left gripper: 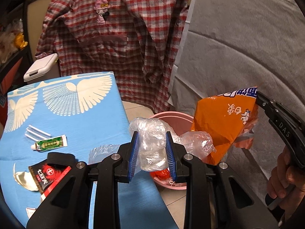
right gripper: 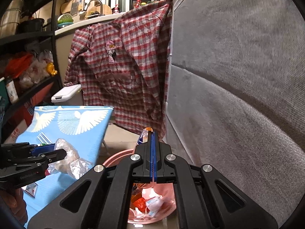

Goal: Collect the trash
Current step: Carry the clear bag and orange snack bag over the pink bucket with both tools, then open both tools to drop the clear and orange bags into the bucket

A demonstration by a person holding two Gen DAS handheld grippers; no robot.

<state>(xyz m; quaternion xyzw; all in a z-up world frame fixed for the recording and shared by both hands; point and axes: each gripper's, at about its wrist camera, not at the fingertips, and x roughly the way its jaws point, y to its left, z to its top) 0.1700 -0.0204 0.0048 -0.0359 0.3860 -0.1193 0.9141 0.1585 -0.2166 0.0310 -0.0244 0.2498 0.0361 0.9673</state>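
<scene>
— Left wrist view, lower middle: left gripper (left gripper: 152, 152), blue pads (left gripper: 133, 152) narrowed onto a crumpled clear plastic bag (left gripper: 150, 143), pressing it from both sides.

— And beneath?

— Pink basin (left gripper: 171, 117) on the floor, just past the edge of the blue table (left gripper: 76, 114). Bag hanging over the near rim, partly over the table edge. Red scraps (left gripper: 160, 173) showing inside the basin.

— Right side of that frame?

— Right gripper (left gripper: 257, 95) pinching the top corner of an orange snack bag (left gripper: 219, 122), hanging over the basin's right side. Hand (left gripper: 282, 177) wrapped round the handle, lower right.

— Right wrist view?

— Jaws fully together at centre, thin edge of the orange bag poking out above the tips. Basin directly below, with red, white and blue wrappers (right gripper: 150, 204) in it. Left gripper at lower left with the clear bag.

— Left on the table?

— Green tube (left gripper: 50, 144), clear straws (left gripper: 37, 132), black-and-red packet (left gripper: 49, 175), all lower left. Plaid shirt (left gripper: 118, 38) hanging behind, upper middle.
</scene>
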